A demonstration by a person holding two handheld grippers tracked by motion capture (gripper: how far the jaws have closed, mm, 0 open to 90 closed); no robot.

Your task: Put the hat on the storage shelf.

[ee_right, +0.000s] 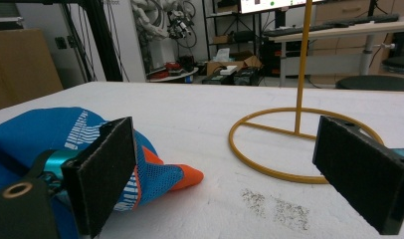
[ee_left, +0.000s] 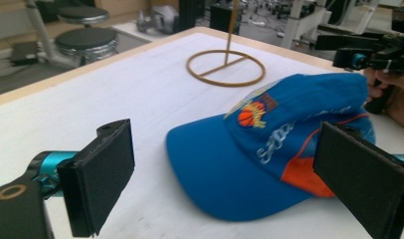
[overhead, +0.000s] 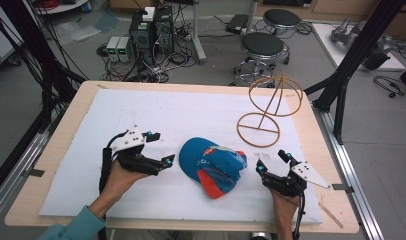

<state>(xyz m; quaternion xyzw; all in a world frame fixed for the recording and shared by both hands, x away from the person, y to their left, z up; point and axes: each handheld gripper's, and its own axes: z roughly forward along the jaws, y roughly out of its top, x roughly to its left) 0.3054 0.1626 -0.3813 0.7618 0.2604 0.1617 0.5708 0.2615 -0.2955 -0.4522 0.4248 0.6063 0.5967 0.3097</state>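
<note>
1. Left hand-held gripper [overhead: 157,148]: jaws spread wide, empty, low over the worktop [overhead: 66,130].
2. Right hand-held gripper [overhead: 271,162]: jaws spread wide, empty.
3. Cap [overhead: 213,165]: blue and orange, lying on the white sheet [overhead: 156,110] between both hand-held grippers, touching neither.
4. Wire stand [overhead: 266,107]: beyond the right hand-held gripper, upright.

Even bright indoor light, soft faint shadows, slight blur, no strong glare
</note>
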